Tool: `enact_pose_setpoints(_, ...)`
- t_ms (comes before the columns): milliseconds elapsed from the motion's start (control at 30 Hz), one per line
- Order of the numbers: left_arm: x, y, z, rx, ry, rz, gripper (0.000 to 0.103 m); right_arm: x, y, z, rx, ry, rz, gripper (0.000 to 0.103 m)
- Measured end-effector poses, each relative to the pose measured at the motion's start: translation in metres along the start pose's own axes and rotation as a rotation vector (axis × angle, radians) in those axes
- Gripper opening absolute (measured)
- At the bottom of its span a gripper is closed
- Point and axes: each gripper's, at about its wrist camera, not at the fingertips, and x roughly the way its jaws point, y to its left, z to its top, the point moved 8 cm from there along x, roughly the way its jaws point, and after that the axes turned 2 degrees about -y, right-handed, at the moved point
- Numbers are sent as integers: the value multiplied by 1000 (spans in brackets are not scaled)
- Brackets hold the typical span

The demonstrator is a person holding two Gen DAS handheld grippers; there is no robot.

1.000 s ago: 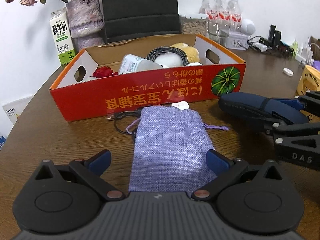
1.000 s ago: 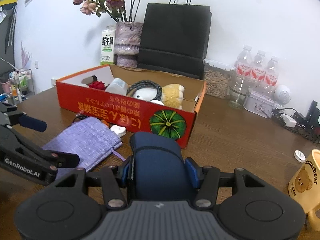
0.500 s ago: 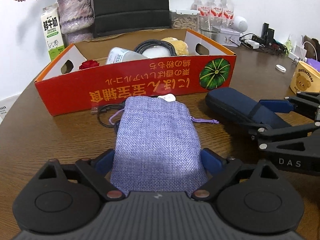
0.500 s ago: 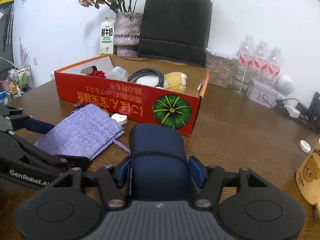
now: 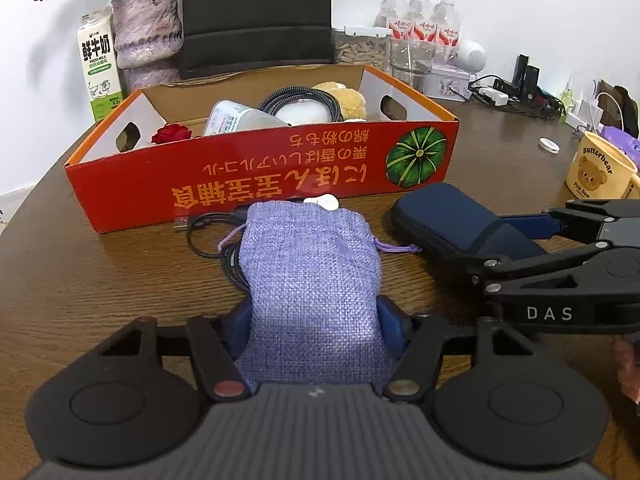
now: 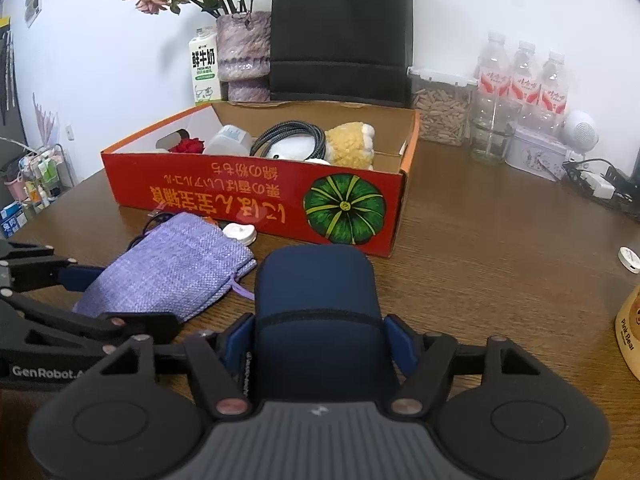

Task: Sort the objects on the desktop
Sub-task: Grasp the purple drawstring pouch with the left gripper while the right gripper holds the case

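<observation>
Left tool (image 5: 314, 316) straddles the near end of the purple pouch (image 5: 312, 276); its jaws are closing, blue pads right at the pouch's two sides and the fabric bulges between them, so it reads as pinching the pouch; pouch lies flat on the brown wooden surface (image 5: 100, 280), drawstring mouth toward the red cardboard box (image 5: 256, 184); a black cable (image 5: 208, 232) pokes out from under the pouch's far left side; a small white round piece (image 5: 322, 201) sits at the pouch's far end, just beside the box wall.

Right tool (image 6: 318, 340) has the navy zip case (image 6: 316, 300) between its jaws; jaws are opening, blue pads close beside the case's sides, and whether they still press on it I cannot tell; case rests on the surface, far end close to the box's front wall by the green pumpkin print (image 6: 344, 208); pouch and case lie side by side, near but not touching.

Box sits mid-surface, long front wall toward the cameras; inside it: red rose (image 6: 188, 146), white bottle (image 6: 230, 140) lying down, coiled dark cable (image 6: 288, 134), yellow plush toy (image 6: 352, 144).

Along the far edge by the wall: milk carton (image 6: 205, 66), purple vase (image 6: 244, 56) with dried flowers, black paper bag (image 6: 340, 28), three water bottles (image 6: 520, 76); a yellow bear mug (image 5: 596, 168) stands toward the right edge.
</observation>
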Motion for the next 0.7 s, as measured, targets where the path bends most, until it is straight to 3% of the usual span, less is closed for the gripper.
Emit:
enact_pose_setpoints(133,-4,2,-2,-16,-3,-5,65,-3,2,-1,-8,-17,-7,64)
enact_pose_setpoints(200,-5,4,-2,-17,-3,7,83,-4,2,-1,-6,-21,-9,63)
enact_pose_setpoints(333,-7,6,3,-19,-27,18,85,-4,3,-1,-5,-23,-13,64)
enact_pose_setpoints(400,-7,6,5,-14,-34,20,70,-3,3,-2,-4,-24,-15,64)
enact_pose_setpoints(533,-6,0,5,8,-37,-10,55,-3,3,-2,-3,-26,-15,64)
enact_pose_setpoints(600,-8,-2,4,3,-45,-31,35,-4,3,-2,-4,-27,-16,64)
enact_pose_setpoints(700,-11,-2,5,-1,-56,-26,33,-4,4,-3,-4,-30,-17,64)
